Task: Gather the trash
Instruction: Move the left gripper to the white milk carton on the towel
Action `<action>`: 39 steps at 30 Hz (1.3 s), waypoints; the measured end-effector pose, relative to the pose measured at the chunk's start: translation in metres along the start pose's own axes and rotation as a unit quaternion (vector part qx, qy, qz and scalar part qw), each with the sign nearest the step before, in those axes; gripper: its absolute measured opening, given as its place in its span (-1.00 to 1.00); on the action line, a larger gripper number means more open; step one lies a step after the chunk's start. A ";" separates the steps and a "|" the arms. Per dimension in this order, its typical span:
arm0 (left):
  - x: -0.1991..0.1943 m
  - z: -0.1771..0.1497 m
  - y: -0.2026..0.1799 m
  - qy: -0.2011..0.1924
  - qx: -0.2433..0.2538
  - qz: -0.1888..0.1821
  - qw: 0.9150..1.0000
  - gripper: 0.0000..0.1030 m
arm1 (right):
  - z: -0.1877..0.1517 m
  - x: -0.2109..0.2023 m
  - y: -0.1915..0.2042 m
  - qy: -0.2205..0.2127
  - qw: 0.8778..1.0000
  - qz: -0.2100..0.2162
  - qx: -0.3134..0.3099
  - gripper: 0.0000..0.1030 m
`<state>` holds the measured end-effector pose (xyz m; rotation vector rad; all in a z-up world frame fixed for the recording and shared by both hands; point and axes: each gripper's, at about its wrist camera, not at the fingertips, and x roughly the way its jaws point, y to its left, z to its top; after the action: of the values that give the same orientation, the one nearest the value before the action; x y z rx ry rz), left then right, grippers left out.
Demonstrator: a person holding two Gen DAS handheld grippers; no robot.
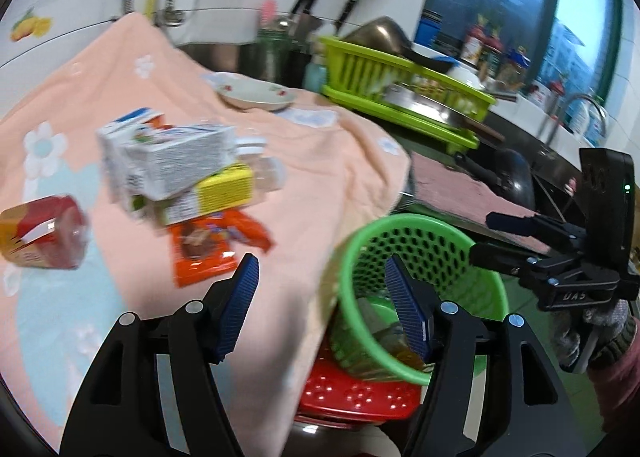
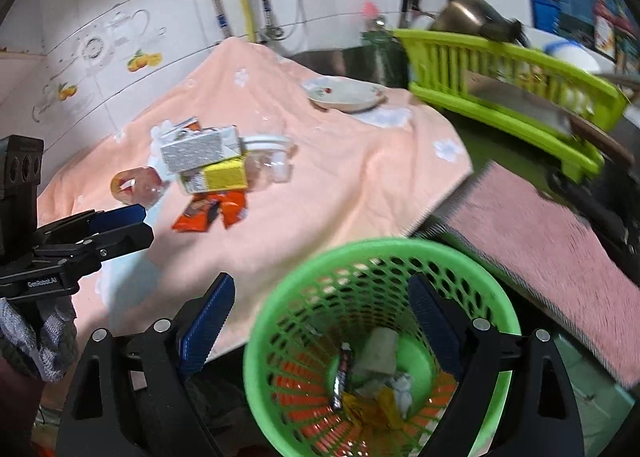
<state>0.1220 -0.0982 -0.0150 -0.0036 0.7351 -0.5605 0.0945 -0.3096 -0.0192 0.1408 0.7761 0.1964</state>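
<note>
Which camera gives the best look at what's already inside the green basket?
The right wrist view. It looks down into the green basket, showing crumpled paper and wrappers on the bottom. The left wrist view sees the basket from the side, with a blue gripper finger across its mouth, so the contents are mostly hidden.

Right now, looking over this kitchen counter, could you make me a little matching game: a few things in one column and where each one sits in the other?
Things:
1. orange wrapper
2. flowered plate
3. metal bowl
4. crumpled paper

Places:
a. in the lime dish rack
b. at the bottom of the green basket
c. under the pile of cartons on the peach towel
d. at the towel's far edge, apart from the pile

Pairs: 1-c, 2-d, 3-a, 4-b
</note>
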 end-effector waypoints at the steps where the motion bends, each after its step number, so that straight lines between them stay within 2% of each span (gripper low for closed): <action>1: -0.002 0.000 0.005 -0.001 -0.002 0.004 1.000 0.28 | 0.002 0.002 0.003 -0.001 1.000 0.003 -0.003 0.66; 7: -0.006 0.017 0.033 -0.013 -0.005 0.022 1.000 0.33 | 0.016 0.014 0.024 0.002 1.000 0.018 -0.023 0.67; 13: 0.000 0.059 0.051 -0.019 0.013 0.004 1.000 0.47 | 0.020 0.025 0.029 0.008 0.999 0.024 -0.029 0.67; 18: 0.023 0.092 0.061 0.000 0.045 -0.021 0.999 0.56 | 0.018 0.036 0.023 0.020 0.999 0.025 -0.023 0.67; 23: 0.052 0.113 0.064 0.023 0.081 -0.004 0.996 0.60 | 0.019 0.048 0.019 0.030 0.999 0.029 -0.020 0.67; 29: 0.082 0.120 0.078 0.055 0.091 0.003 0.994 0.62 | 0.019 0.057 0.016 0.038 0.999 0.033 -0.019 0.67; 39: 0.104 0.125 0.089 0.082 0.109 0.024 0.990 0.64 | 0.020 0.066 0.010 0.045 0.998 0.037 -0.014 0.67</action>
<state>0.3071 -0.0967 -0.0049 0.2653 0.8273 -0.5978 0.1534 -0.2863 -0.0486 0.1351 0.8581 0.2850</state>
